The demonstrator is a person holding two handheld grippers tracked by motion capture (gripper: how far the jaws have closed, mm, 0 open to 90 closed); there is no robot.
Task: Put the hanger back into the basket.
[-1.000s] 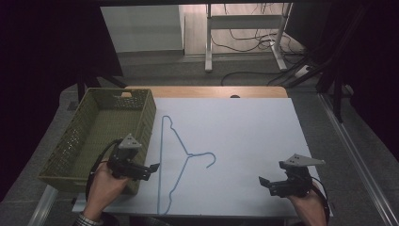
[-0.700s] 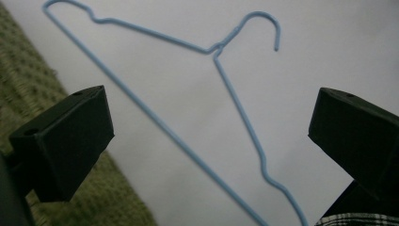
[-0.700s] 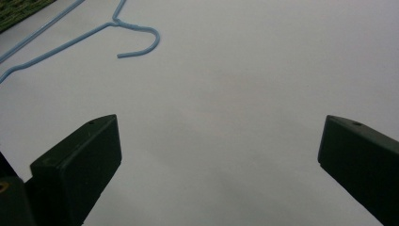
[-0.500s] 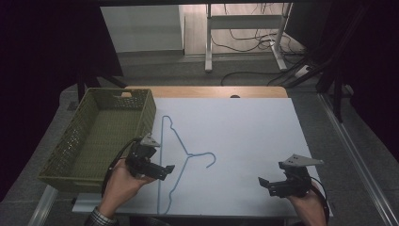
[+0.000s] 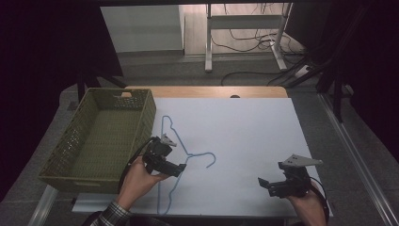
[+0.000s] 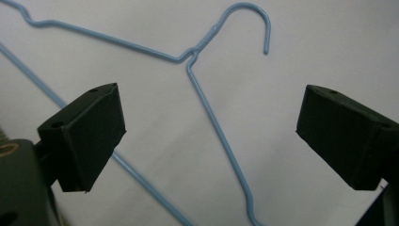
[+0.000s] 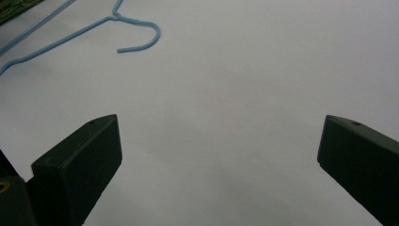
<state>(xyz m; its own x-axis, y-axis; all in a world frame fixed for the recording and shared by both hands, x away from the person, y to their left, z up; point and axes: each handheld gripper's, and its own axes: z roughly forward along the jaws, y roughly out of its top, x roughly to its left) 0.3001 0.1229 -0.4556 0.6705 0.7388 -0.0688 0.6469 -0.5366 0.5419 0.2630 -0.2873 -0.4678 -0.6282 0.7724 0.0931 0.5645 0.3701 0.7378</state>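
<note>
A light blue wire hanger (image 5: 175,136) lies flat on the white table top (image 5: 244,136), its hook (image 5: 212,159) pointing right. My left gripper (image 5: 175,168) hovers low over the hanger's neck, next to the basket. In the left gripper view the hanger (image 6: 141,47) runs across the top and its lower arm passes between the jaws of my left gripper (image 6: 211,123). These jaws have just been closing a little but stand wide apart and do not touch the wire. My right gripper (image 5: 268,186) rests near the front right of the table, open and with nothing in it (image 7: 219,150); the hook (image 7: 150,40) shows far ahead of it.
An olive green mesh basket (image 5: 146,117) stands at the table's left edge, with nothing in it. Beyond the table's far wooden edge are a desk frame (image 5: 244,33) and cables on the floor.
My left gripper has moved right and forward from the table's front left, down over the hanger's neck. The right gripper and the hanger have stayed put.
</note>
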